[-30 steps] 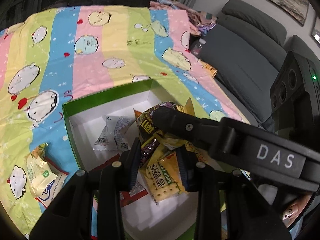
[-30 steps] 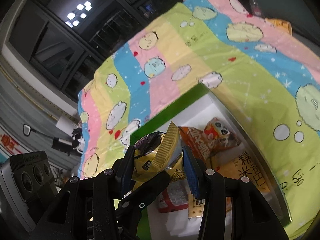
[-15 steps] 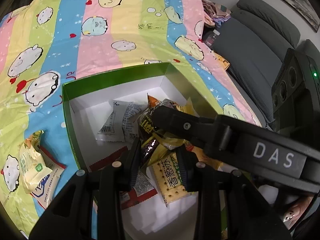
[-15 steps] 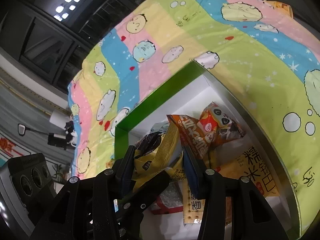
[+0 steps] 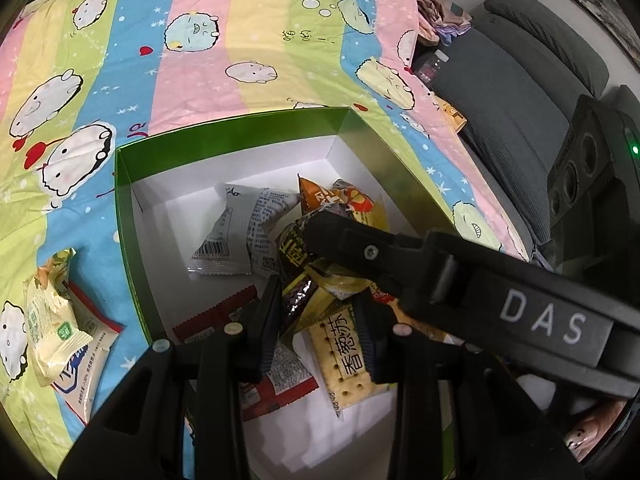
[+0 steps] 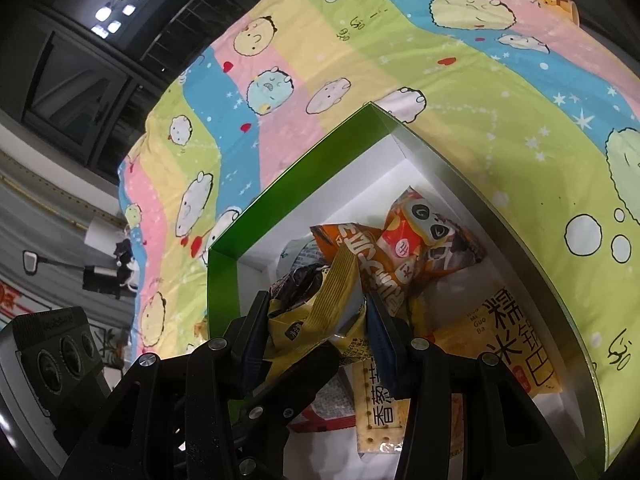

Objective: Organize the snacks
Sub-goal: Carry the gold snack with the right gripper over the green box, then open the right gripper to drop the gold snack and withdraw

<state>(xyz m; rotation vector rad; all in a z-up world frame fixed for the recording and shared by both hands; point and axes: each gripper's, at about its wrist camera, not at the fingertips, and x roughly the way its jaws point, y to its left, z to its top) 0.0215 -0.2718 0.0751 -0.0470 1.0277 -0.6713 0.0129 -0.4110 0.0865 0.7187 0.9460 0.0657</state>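
Left claw (image 5: 316,320): I have its matte black jaws pinched on the lower, glossy dark-brown end of the yellow snack packet (image 5: 316,276).
Right claw (image 6: 316,322): mine too, clamped on the same packet's upper end, where the crimped, ribbed seal (image 6: 336,288) sticks up between the blue pads (image 6: 382,332).
Packet held: crinkled foil, yellow and dark brown, bunched between both claws, hanging just above the pile inside the box.
Cracker pack (image 5: 344,356): flat, clear wrapper, pale perforated squares, lying on the box floor under the left claw.
Red pack (image 5: 224,316): flat, zigzag-cut edge, on the box floor, partly under the left claw.
Silver sachets (image 5: 240,236): two puffy, printed pillows with a barcode, farther in.
Orange pack (image 6: 400,248): shiny, crumpled, panda picture, against the far right wall.
Box (image 5: 124,216): square, stiff card, metallic green outside, plain white inside.
Loose packs (image 5: 56,336): pale yellow-green pouch over a white and red one, outside the box on the left.
Surface cloth (image 5: 248,32): soft, wrinkled, pastel stripes with round cartoon creatures.
Sofa (image 5: 520,92): grey, ribbed cushions, beyond the cloth.
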